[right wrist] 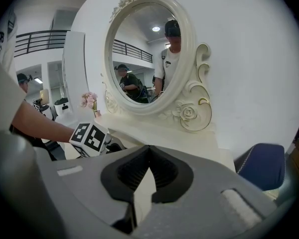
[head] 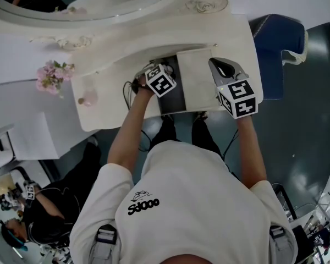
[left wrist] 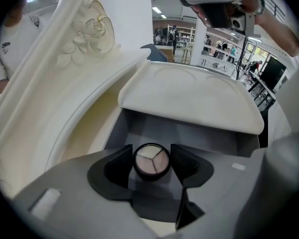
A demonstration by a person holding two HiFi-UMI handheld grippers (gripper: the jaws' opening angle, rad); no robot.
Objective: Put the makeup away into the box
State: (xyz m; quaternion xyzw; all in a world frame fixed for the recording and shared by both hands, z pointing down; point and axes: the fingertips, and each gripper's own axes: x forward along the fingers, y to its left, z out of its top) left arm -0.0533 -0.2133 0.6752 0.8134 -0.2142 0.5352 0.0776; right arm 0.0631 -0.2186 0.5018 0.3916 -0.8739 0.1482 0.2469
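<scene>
Between the black pads of the left gripper [left wrist: 151, 152] sits the round black-rimmed eyeshadow compact [left wrist: 151, 162], clamped by its rim on both sides. It is a flat disc, so I read no long axis on it. Its open face, with three pale pans, is turned up toward the camera, and one of the three dividers points back at me. The compact is over the grey box compartment [left wrist: 189, 136] sunk into the cream-white vanity table [head: 115, 65]; whether it touches the compartment floor I cannot tell.

Just beyond the opening lies the cream lid panel [left wrist: 189, 96], overhanging the compartment's far edge. From the head view the opening shows as a dark strip with that panel directly on its right, and the left gripper's marker cube [head: 160, 80] sits at the strip's left side.

On my right gripper [right wrist: 148, 152] the jaws are closed tip to tip with nothing gripped. Only cream table top shows through the slit below the tips. From the head view it is over the right part of the lid panel.

Further out, an oval mirror in a carved white frame [right wrist: 144, 49] stands at the back of the table. A small bunch of pink flowers [head: 52, 76] is at the table's left end. A blue chair [head: 278, 40] stands just beside its right end.
</scene>
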